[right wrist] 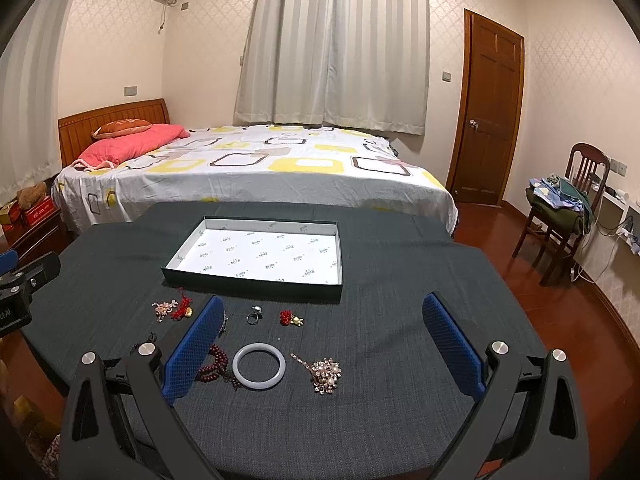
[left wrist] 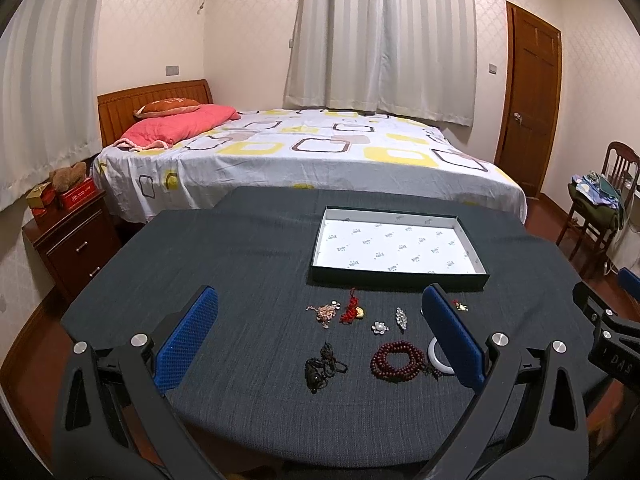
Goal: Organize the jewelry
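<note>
A shallow box [left wrist: 478, 258] [right wrist: 176, 258] with a white printed lining sits empty on the dark cloth table. Jewelry lies in front of it: a dark red bead strand [left wrist: 396, 360] [right wrist: 214, 362], a white bangle [right wrist: 259, 366] [left wrist: 434, 354], a black cord piece [left wrist: 322, 368], a pink charm [left wrist: 324, 312] [right wrist: 164, 308], a red-and-gold charm [left wrist: 352, 312] [right wrist: 182, 310], a pearl flower brooch [left wrist: 379, 327], a crystal brooch [left wrist: 401, 318], a ring [right wrist: 254, 316], another red-gold charm [right wrist: 290, 318] [left wrist: 460, 306] and a pearl cluster brooch [right wrist: 324, 372]. My left gripper [left wrist: 320, 336] and right gripper [right wrist: 322, 344] hover open above them, holding nothing.
The table [left wrist: 240, 260] has a rounded front edge. Behind it stands a bed [left wrist: 304, 152] with a patterned sheet. A wooden nightstand [left wrist: 76, 240] is at the left, a chair [right wrist: 568, 208] with clothes at the right, and a door [right wrist: 490, 108] beyond.
</note>
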